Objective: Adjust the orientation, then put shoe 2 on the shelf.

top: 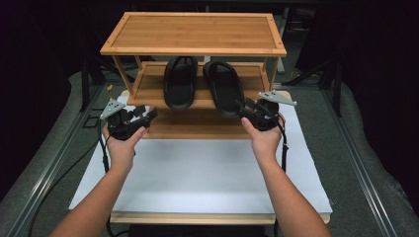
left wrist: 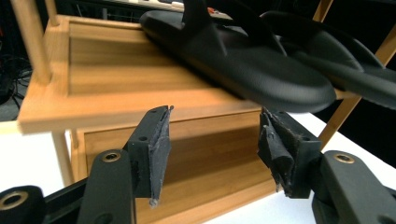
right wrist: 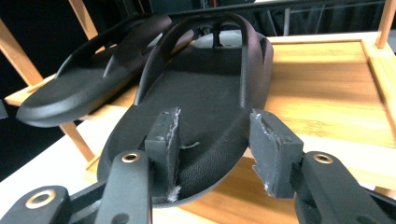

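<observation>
Jaws of both grippers spread, empty, before two black sandals [top: 202, 84] overhanging the bamboo rack's [top: 192, 49] middle shelf.

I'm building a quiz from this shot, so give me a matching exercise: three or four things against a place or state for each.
Things:
1. top shelf
2. left slipper
3. right slipper
4. left gripper

States:
A. open, at the rack's front left
B. bare
C. heel between the right gripper's jaws
D. on the middle shelf, no gripper at it

Pairs: 1-B, 2-D, 3-C, 4-A
</observation>
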